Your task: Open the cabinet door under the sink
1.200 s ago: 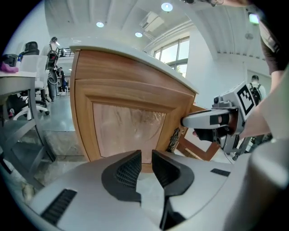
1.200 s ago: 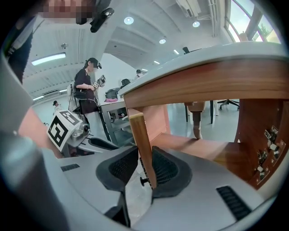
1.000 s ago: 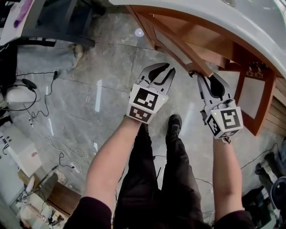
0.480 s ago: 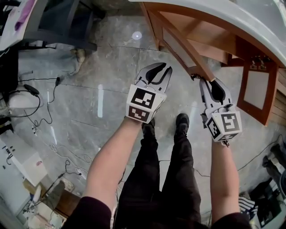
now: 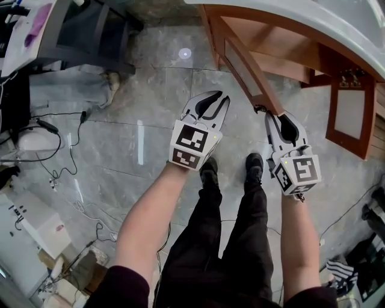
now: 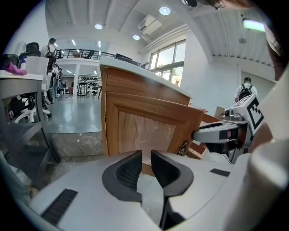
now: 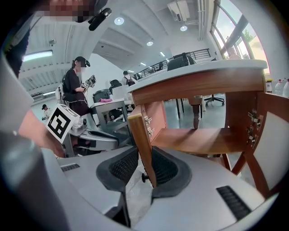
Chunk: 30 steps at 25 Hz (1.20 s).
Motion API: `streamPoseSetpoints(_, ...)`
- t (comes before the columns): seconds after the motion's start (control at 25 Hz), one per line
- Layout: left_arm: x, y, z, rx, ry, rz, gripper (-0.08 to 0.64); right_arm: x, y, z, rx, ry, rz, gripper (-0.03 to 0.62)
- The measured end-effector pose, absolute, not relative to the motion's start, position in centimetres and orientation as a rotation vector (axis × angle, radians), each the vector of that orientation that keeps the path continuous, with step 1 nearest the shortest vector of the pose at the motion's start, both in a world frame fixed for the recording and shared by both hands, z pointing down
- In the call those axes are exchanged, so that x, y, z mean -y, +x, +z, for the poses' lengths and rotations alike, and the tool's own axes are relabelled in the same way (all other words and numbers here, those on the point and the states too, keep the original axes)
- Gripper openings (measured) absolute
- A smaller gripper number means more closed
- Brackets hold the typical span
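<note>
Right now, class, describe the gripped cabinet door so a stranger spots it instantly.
Find the white countertop; a wooden cabinet sits beneath it. Two doors stand open: pick the left door, its free edge clamped in the right tongs; the right door hangs untouched.

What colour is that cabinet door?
The cabinet door is reddish-brown wood, paler in the middle; best in left gripper view.

Bright ceiling lights (image 6: 165, 10); fisheye edges warped, dark.

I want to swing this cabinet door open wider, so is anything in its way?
Only the left gripper, hovering off the door's outer face on the side it swings toward. Nothing else shows on the floor there.
</note>
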<state>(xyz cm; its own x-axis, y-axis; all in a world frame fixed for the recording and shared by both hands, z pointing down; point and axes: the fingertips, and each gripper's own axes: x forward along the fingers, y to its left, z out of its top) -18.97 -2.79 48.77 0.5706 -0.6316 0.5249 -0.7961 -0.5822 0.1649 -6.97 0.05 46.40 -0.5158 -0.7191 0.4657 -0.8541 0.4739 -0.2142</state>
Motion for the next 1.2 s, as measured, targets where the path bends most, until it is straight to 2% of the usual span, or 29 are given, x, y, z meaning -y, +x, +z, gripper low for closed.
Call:
streamPoseSetpoints(0.44, 1.8, -21.7, 48.8, 1.169, 2.404, 0.6, 0.072, -2.6, -11.0, 46.4, 2.431, 1.276, 0.671, 0.107)
streamPoseSetpoints(0.8, 0.2, -24.0, 49.0, 1.187, 2.386, 0.599, 0.071, -5.0, -17.2, 46.5, 2.508, 1.08, 0.716, 0.106)
streamPoseSetpoints(0.96, -0.5, -25.3, 48.3, 1.226, 2.353, 0.555, 0.069, -5.4, -19.4, 46.6, 2.541, 1.082, 0.824, 0.026)
streamPoseSetpoints(1.0, -0.5, -25.8, 48.0, 1.248, 2.339, 0.536, 0.043, -5.4, -19.7, 46.7, 2.536, 1.099, 0.852, 0.023)
streamPoseSetpoints(1.2, -1.0, -28.5, 47.1, 1.321, 2.292, 0.491, 0.043, -5.6, -19.8, 46.5, 2.513, 1.125, 0.899, 0.025)
